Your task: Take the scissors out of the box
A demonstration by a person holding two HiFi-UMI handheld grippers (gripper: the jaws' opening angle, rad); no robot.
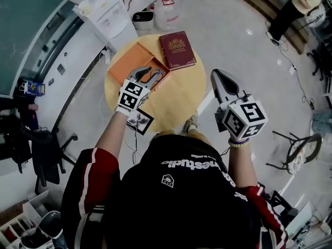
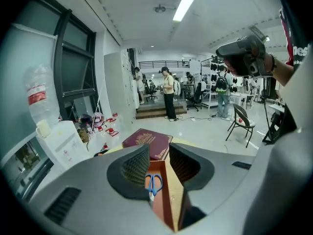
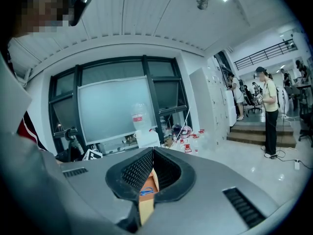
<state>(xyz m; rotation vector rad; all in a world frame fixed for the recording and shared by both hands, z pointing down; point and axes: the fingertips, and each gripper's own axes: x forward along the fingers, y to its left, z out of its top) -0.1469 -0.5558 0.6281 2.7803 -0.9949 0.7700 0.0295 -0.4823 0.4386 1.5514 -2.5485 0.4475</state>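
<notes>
An open orange box lies on a round wooden table, with the scissors inside it. My left gripper hovers over the box's near end with its jaws open. In the left gripper view the blue-handled scissors show in the gap between the open jaws of my left gripper, lying in the box beyond, untouched. My right gripper hangs off the table's right edge, shut and empty. In the right gripper view it points toward the scissors from the side.
A maroon book-like cover lies on the table just right of the box. White cabinets and water jugs stand behind the table. A folding chair is at the right. A shoe shows under the table edge.
</notes>
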